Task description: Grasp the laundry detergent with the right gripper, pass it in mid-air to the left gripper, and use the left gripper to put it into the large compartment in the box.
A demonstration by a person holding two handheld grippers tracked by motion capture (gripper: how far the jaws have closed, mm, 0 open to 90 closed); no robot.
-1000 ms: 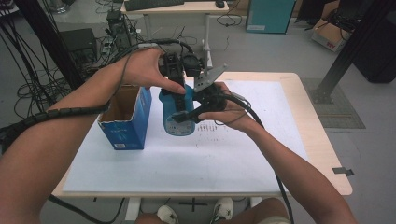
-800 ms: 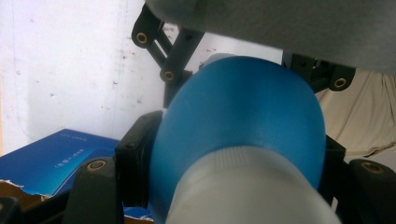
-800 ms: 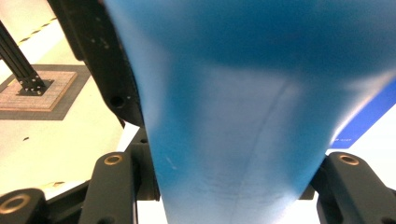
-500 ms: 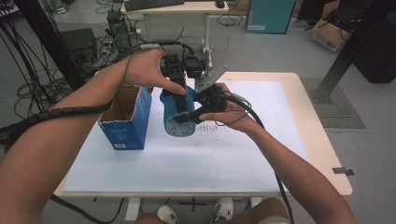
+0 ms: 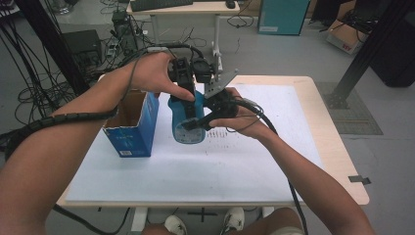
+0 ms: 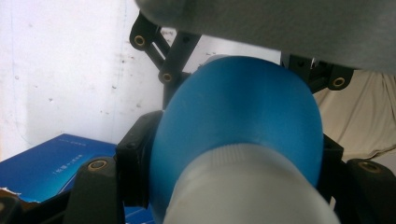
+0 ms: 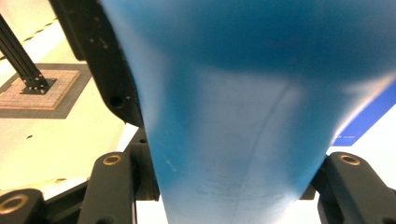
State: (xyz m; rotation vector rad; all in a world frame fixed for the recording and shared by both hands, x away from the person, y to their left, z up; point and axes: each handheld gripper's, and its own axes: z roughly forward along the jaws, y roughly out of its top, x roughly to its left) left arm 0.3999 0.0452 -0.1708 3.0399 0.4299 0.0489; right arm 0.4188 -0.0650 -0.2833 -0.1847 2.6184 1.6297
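Note:
A blue plastic bottle (image 5: 185, 125) with a pale ribbed cap (image 6: 243, 191) hangs upright just above the white table top (image 5: 235, 181). My left gripper (image 5: 188, 99) comes down from above and is shut on the bottle's cap end (image 6: 233, 186). From the right, my right gripper (image 5: 195, 122) is shut across the blue body (image 7: 233, 140). In the left gripper view the right gripper's black jaws clasp the bottle farther down. The bottle's lower end faces the high view.
An open blue cardboard box (image 5: 131, 128) stands on the table just left of the bottle, and shows in the left gripper view (image 6: 51, 163). Cables trail from both grippers. A desk (image 5: 186, 7), cartons and a black frame post (image 5: 362, 54) stand beyond the table.

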